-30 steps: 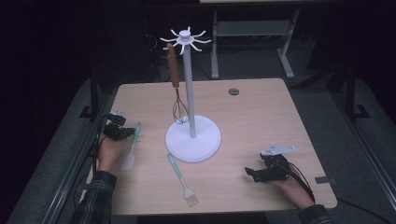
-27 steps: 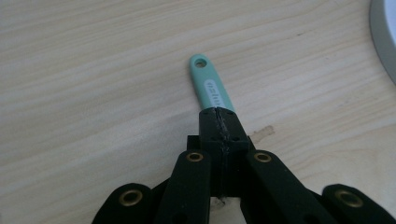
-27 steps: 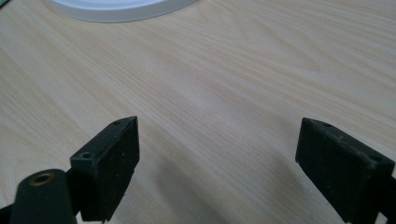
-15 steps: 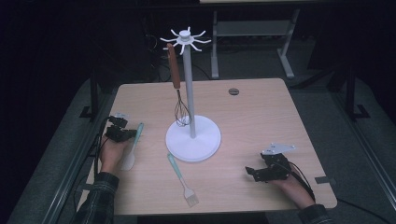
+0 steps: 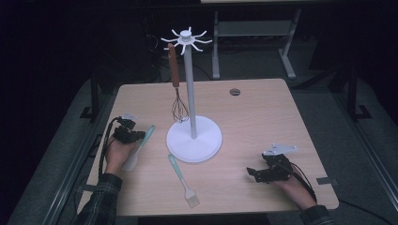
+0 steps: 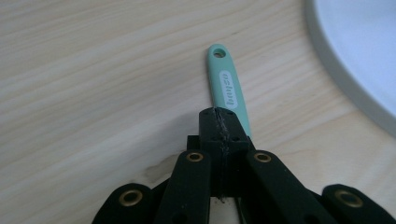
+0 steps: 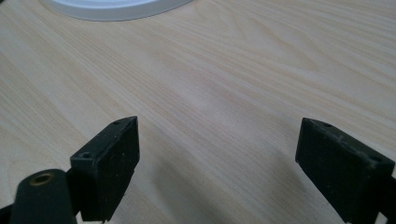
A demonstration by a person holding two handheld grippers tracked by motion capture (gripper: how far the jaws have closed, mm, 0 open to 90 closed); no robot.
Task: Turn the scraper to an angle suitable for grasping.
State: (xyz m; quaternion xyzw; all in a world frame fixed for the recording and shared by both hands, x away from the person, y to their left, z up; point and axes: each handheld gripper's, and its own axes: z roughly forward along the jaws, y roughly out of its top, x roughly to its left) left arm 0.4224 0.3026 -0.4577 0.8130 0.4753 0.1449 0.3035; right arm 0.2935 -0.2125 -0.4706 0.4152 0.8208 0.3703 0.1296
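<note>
Table [image 5: 263,117] is carrying a white hook stand [image 5: 194,136] at its centre, where a whisk [image 5: 178,105] is already hanging. Left gripper [image 5: 136,136] is clenching the mint spatula [image 6: 227,91] by its handle, likely for hanging next. A brush [image 5: 183,180] is lying near the base, waiting. Right gripper [image 7: 217,158] is resting idle, jaws parted.

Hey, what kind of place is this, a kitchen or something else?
Probably a lab or studio test bench, not a kitchen: a bare wooden table in a dark room, a white utensil stand with a hanging whisk, and metal desk frames behind.
</note>
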